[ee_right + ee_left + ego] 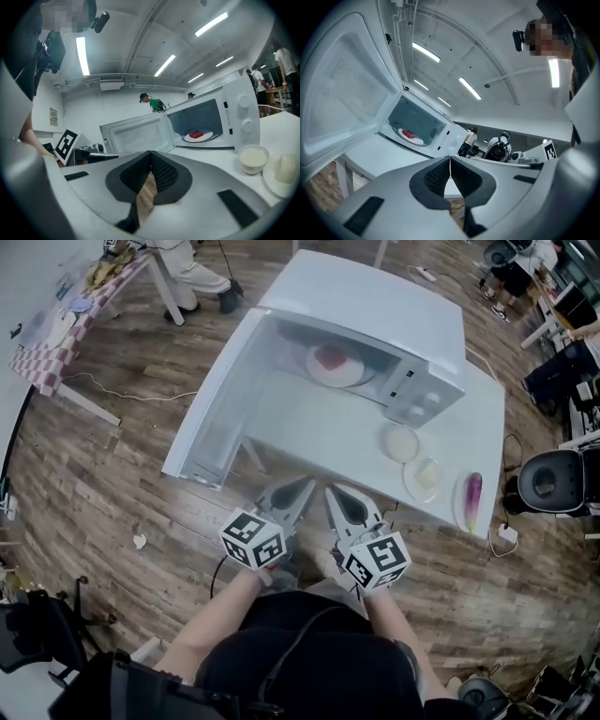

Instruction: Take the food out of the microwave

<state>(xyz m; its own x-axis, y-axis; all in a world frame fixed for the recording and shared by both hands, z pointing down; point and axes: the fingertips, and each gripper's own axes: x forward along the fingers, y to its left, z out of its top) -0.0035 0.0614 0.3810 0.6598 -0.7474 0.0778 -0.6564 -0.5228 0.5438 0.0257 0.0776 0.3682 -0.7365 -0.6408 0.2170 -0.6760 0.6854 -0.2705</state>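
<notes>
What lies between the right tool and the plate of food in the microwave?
Nothing but bare table, as the head view shows. The bowl stands to the right of the line from the right tool to the plate of food.

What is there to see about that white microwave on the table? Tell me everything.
The microwave is a white, glossy box standing upright on a white table. Its door, hinged on the left, is swung wide open. Inside, a white plate carries a piece of red food. Two round knobs sit on the panel right of the opening.
</notes>
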